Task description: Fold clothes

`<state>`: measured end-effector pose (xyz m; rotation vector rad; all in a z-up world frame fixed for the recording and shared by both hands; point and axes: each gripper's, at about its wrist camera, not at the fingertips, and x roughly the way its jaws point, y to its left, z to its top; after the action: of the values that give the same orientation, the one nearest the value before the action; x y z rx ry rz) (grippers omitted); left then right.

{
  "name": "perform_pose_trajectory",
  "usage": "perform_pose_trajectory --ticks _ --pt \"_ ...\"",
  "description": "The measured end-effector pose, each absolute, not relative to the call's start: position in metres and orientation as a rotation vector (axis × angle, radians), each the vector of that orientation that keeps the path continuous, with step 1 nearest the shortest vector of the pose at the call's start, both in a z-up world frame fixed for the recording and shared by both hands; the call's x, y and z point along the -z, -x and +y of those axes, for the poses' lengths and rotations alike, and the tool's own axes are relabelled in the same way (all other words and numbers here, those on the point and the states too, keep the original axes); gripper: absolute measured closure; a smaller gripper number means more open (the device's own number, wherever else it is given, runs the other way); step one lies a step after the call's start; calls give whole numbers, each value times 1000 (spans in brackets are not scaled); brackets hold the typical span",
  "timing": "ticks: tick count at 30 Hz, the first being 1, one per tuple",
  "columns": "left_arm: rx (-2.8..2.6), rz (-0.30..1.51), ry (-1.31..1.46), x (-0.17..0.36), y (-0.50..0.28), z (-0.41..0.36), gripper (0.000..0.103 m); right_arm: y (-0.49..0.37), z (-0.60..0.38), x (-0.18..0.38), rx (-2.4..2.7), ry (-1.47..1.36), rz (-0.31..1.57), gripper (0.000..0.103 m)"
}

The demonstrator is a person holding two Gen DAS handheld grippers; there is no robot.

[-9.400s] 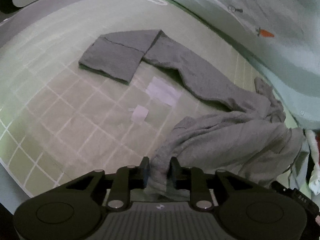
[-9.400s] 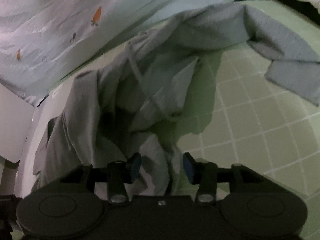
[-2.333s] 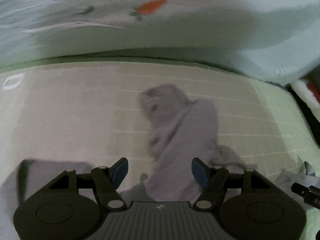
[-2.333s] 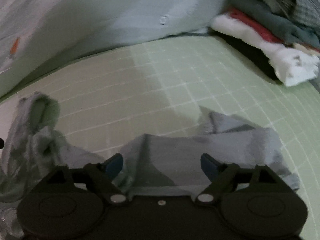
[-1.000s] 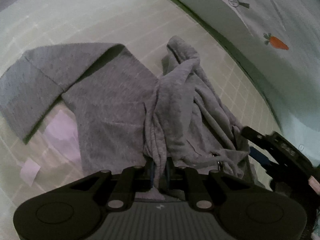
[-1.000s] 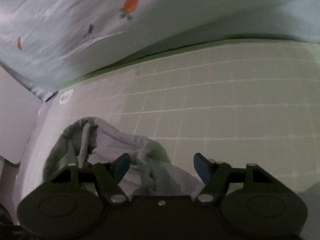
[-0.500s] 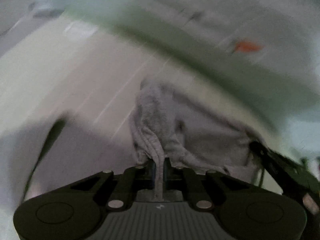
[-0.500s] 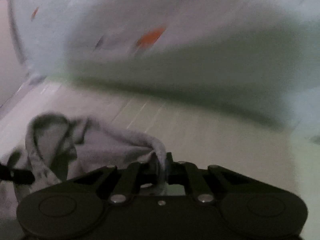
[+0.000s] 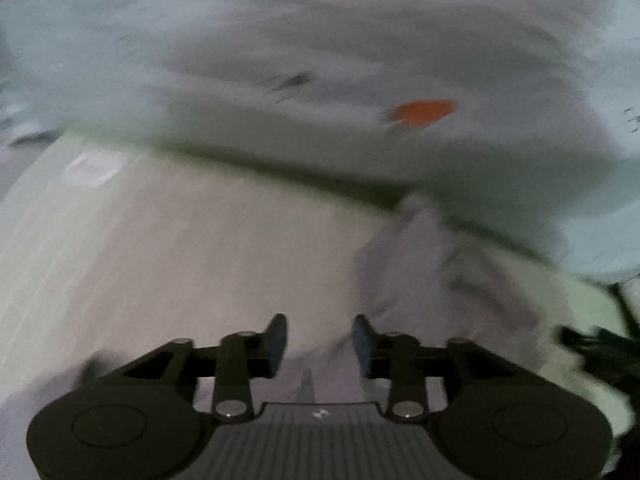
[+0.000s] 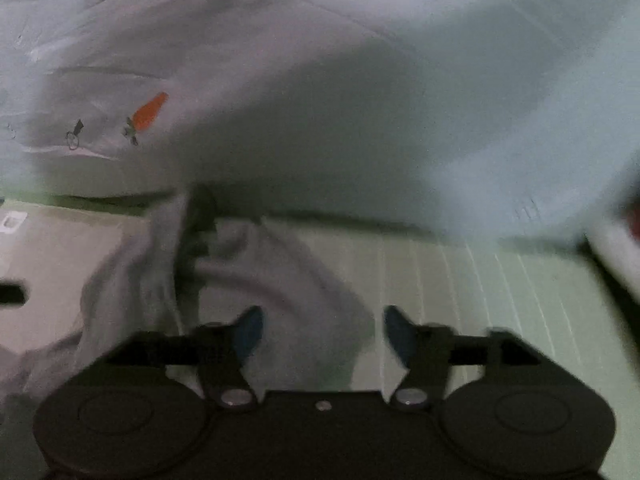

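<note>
Grey and soft, the hoodie [image 10: 276, 280] lies in a bunched heap on the green mat [image 10: 460, 292], close to where the mat meets the pale blue sheet [image 10: 400, 100] with little carrots on it. In the right wrist view the heap runs from the far edge of the mat down toward the camera, with a dark fold or opening near its top. It sits in front of the right gripper [image 10: 322, 330] and a bit to its left. The jaws of that gripper are opening and already stand wide. Cloth shows between them, but the pads are not pressing on it.

In the left wrist view the hoodie [image 9: 432, 276] lies ahead and off to the right, and some of it reaches down under the left gripper [image 9: 320, 338]. Its jaws are opening too, about half way, and nothing is pinched in them.

The pictures are blurry, so sleeves and hems are hard to pick out. My guess is that the right hand is nearer to the big part of the heap. The left hand would have to go to its right to get a fresh hold.
</note>
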<state>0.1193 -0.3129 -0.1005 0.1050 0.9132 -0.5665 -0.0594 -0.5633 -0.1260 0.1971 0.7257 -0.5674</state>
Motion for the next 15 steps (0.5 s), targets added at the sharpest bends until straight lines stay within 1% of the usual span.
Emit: perform_pose_trajectory --ticks 3,6,9,10,11,13,15 --pt "410 909 -263 117 -102 -251 59 104 -546 137 601 -266 784 29" --pt "312 950 -333 131 -88 -196 56 148 -524 148 627 -322 849 29" --pt "262 973 -294 134 -81 -155 47 176 -500 155 654 -342 903 29" --pt "249 972 -282 134 -81 -145 41 182 -493 155 665 -346 917 29" --pt "242 971 -273 134 -82 -137 38 187 -487 155 673 -350 923 29" --pt "263 965 -266 134 -82 -129 37 197 -474 154 682 -361 925 29" --pt "315 967 -271 138 -85 -129 30 200 -461 151 691 -352 923 29"
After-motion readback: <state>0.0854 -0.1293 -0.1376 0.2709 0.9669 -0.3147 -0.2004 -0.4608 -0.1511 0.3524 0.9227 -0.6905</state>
